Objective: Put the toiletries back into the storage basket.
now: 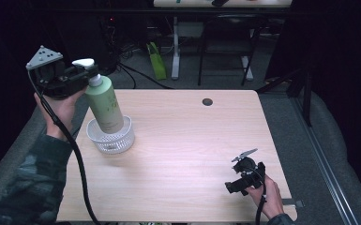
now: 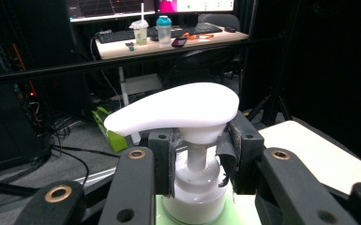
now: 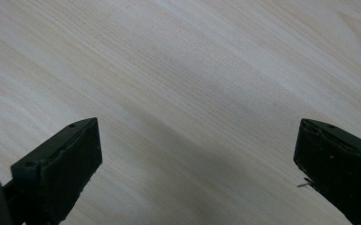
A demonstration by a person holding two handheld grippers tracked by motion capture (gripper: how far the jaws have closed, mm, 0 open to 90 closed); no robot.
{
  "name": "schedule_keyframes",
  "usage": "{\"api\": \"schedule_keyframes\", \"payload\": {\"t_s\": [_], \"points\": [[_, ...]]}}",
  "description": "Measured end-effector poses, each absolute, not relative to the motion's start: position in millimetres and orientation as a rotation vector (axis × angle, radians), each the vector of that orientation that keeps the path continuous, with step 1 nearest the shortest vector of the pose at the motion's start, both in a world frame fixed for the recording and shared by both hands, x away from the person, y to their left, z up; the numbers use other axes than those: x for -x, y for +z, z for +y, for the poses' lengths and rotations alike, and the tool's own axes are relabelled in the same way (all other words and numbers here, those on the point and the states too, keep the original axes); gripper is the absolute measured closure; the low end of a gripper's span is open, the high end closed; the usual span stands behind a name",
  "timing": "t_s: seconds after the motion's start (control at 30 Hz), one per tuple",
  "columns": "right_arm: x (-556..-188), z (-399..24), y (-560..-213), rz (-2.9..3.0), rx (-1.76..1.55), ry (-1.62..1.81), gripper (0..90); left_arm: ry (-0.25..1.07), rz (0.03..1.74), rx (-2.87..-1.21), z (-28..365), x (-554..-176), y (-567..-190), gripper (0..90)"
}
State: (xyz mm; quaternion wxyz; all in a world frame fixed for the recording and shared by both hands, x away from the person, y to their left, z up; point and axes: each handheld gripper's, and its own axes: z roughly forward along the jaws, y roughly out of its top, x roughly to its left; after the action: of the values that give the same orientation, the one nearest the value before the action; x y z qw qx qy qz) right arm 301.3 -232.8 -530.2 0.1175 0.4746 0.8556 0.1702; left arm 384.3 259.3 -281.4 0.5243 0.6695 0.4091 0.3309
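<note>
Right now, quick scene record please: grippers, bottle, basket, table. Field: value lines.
left gripper: shut on the pump bottle's neck, just under the white pump head
right gripper: open, holding nothing, low over the table near its front right corner
pump bottle: green, white pump, tilted, its base inside the basket
basket: white, perforated, on the table's left side
table: light wood, dark round hole near the far edge

High view overlooks table [image 1: 183,140] (shared), gripper views close-up
</note>
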Motion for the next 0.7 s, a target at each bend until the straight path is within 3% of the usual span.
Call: {"api": "schedule_keyframes", "payload": {"t_s": [0.7], "points": [[-301, -233, -530, 2.508, -1.384, 0.499, 1.0, 0.8, 1.007, -1.597, 264, -396, -287, 67.9]]}}
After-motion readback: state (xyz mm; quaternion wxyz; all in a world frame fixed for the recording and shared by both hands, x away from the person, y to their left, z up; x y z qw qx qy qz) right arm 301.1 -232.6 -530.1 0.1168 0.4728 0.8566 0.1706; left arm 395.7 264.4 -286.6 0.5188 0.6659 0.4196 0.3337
